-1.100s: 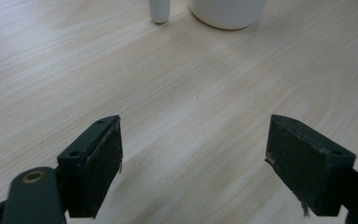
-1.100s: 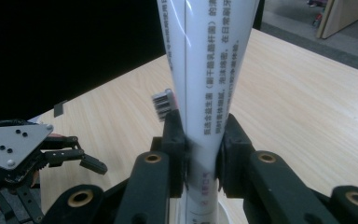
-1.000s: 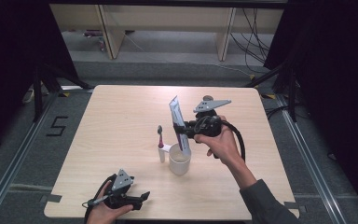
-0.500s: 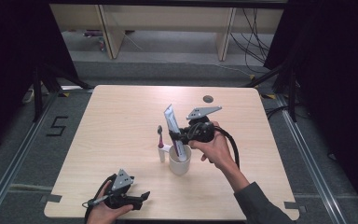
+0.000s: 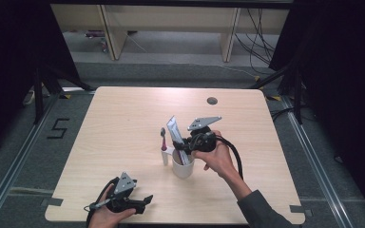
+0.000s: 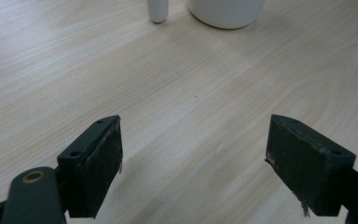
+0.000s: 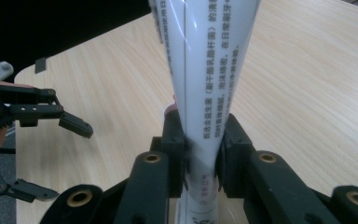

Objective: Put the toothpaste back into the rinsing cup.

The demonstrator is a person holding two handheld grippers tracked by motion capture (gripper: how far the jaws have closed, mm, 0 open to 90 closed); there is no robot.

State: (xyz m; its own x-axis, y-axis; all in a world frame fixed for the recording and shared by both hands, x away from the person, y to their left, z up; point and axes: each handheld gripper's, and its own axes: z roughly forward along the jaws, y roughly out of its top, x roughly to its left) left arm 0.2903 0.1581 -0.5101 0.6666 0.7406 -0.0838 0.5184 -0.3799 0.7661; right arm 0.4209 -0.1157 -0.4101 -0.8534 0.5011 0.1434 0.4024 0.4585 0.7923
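High view: on a pale wooden worktop (image 5: 123,118), the right tool (image 5: 190,142) clamps a white toothpaste tube (image 5: 175,132) whose lower end sits inside a white cup (image 5: 183,167). A toothbrush (image 5: 163,140) stands just beside the cup. The left tool (image 5: 140,203) rests near the front edge, well apart.

Left gripper view: jaws spread wide over bare wood, holding nothing; the cup's base (image 6: 226,11) lies ahead.

Right gripper view: both pads (image 7: 173,140) press the tube (image 7: 205,93).
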